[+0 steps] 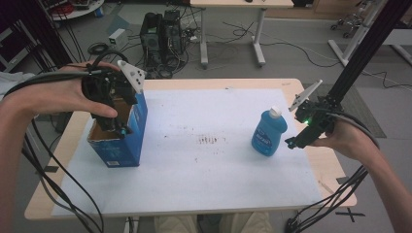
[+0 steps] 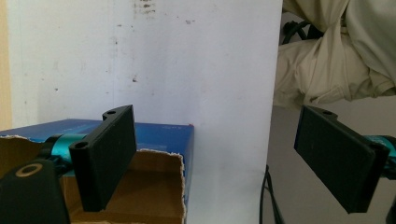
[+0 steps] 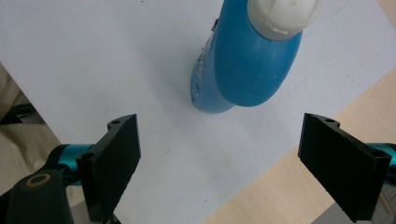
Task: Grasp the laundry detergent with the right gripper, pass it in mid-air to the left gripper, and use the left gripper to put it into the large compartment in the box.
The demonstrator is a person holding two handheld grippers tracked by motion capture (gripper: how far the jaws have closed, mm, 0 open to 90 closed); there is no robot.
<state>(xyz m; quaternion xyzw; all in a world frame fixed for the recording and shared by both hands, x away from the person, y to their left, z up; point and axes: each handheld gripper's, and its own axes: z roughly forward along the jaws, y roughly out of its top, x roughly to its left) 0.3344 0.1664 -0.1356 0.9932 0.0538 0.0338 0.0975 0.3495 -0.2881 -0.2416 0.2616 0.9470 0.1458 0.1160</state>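
White paper sheet (image 1: pixel 194 165) covers light wooden table (image 1: pixel 330 170), brown smudges at its middle. Open-topped blue cardboard box (image 1: pixel 121 145) stands upright at sheet's left edge. Left gripper (image 1: pixel 119 127) hovers above box opening, jaws spread wide, holding nothing. Blue plastic bottle with white cap (image 1: pixel 268 132) stands upright well right of box. Right gripper (image 1: pixel 291 142) just beside bottle, on side away from box, jaws wide apart, empty.

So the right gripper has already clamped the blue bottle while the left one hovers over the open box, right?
Not quite: the right gripper is open, its jaws apart short of the bottle, as the right gripper view shows. The left gripper does hover over the open box.
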